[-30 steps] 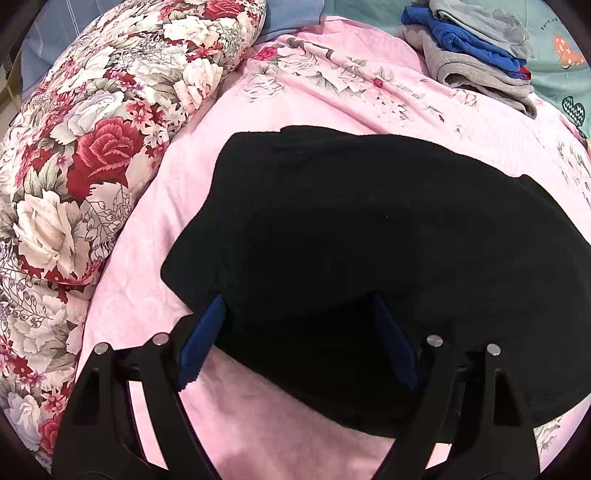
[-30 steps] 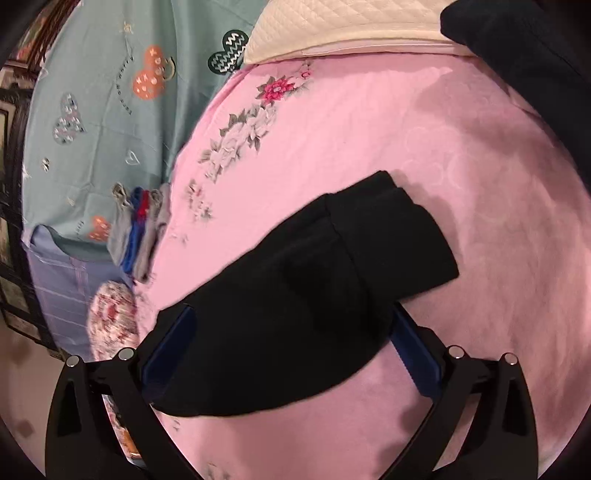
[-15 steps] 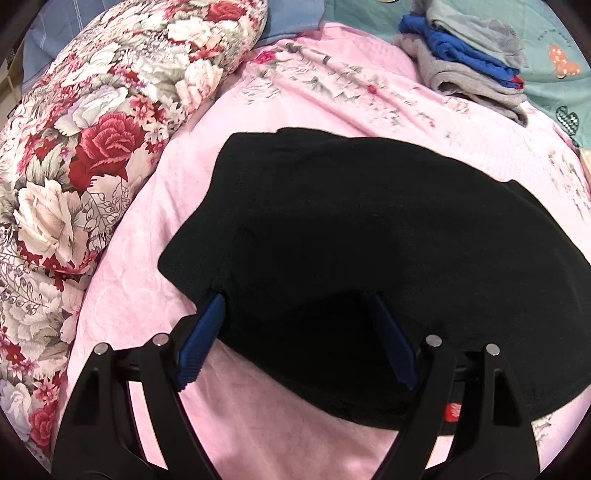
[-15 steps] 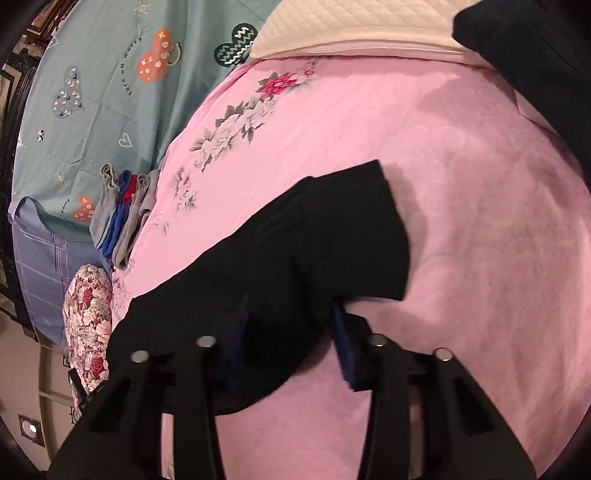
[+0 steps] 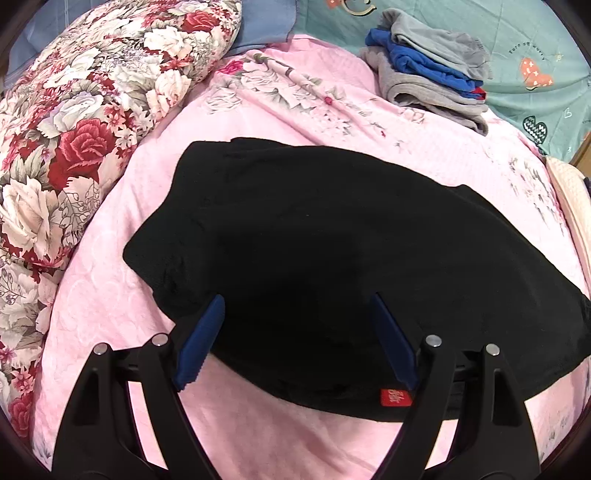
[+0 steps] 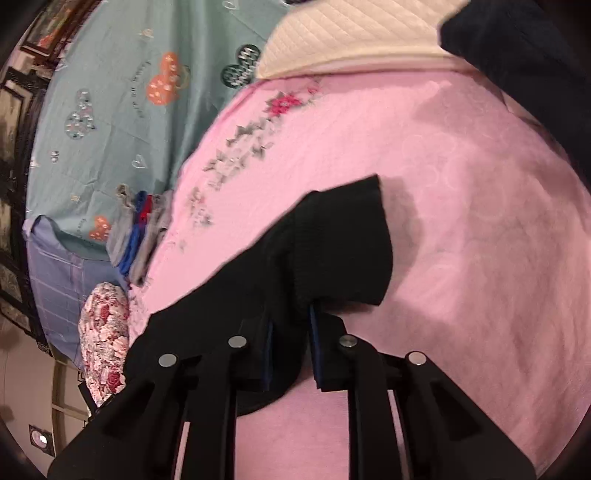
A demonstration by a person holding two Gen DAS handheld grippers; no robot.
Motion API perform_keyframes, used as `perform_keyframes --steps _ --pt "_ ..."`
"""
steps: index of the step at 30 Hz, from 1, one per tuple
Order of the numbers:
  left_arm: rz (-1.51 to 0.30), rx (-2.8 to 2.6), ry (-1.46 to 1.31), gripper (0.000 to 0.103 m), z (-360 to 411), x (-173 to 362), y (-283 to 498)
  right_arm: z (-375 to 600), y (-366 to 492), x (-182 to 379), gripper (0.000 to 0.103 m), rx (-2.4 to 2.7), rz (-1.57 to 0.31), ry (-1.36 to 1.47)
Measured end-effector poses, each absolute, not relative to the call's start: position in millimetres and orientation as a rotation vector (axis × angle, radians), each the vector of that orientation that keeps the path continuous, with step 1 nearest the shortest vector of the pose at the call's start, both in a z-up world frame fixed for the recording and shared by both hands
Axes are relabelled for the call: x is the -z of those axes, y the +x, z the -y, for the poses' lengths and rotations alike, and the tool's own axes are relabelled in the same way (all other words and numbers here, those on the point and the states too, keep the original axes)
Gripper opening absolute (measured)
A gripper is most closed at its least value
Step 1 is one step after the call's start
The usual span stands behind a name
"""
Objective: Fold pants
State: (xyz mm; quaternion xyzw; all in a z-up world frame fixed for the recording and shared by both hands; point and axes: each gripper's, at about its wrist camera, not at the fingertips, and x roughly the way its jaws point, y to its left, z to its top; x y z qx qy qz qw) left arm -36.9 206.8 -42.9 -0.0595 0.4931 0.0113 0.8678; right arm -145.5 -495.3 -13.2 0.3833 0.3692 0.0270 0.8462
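Black pants (image 5: 332, 240) lie spread on a pink floral bedsheet (image 5: 258, 424), with a small red label (image 5: 395, 397) at their near edge. My left gripper (image 5: 295, 306) is open, its blue-padded fingers (image 5: 201, 339) straddling the near edge of the fabric without pinching it. In the right wrist view the pants (image 6: 332, 251) bunch up at their leg end, and my right gripper (image 6: 290, 332) is shut on that bunched fabric, lifting it slightly off the sheet.
A large rose-print pillow (image 5: 74, 129) borders the left. A stack of folded grey and blue clothes (image 5: 432, 77) sits at the far edge by a teal sheet (image 6: 129, 92). A cream quilted pad (image 6: 351, 33) and a dark garment (image 6: 524, 55) lie at the right.
My right gripper went from wide open to shut on the end of the pants and has raised it. The left gripper stayed open, drawing back slightly so the red label shows.
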Motion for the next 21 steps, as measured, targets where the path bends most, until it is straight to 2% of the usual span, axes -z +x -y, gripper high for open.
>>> perform_keyframes --steps 4,9,13,17,19,21 --pt "-0.999 -0.015 -0.138 0.082 -211.7 33.7 -44.3 455.5 -126.3 -23.3 0.017 -0.140 -0.757 0.678" --pt "-0.961 -0.001 -0.178 0.082 -222.1 25.6 -55.1 356.5 -84.0 -47.1 0.017 -0.350 -0.804 0.475" --pt "-0.950 0.006 -0.197 0.082 -228.3 25.2 -64.8 271.1 -51.1 -33.8 0.017 -0.507 -0.889 0.311" --pt "-0.935 0.006 -0.223 0.082 -236.2 22.6 -74.6 185.6 -34.4 4.1 0.017 -0.599 -0.997 0.041" --pt "-0.932 0.010 -0.231 0.082 -238.5 22.1 -78.6 162.9 -36.7 19.0 0.027 -0.640 -1.043 -0.041" --pt "-0.931 0.012 -0.230 0.082 -239.3 22.3 -82.3 155.0 -42.8 20.8 0.060 -0.710 -1.058 -0.031"
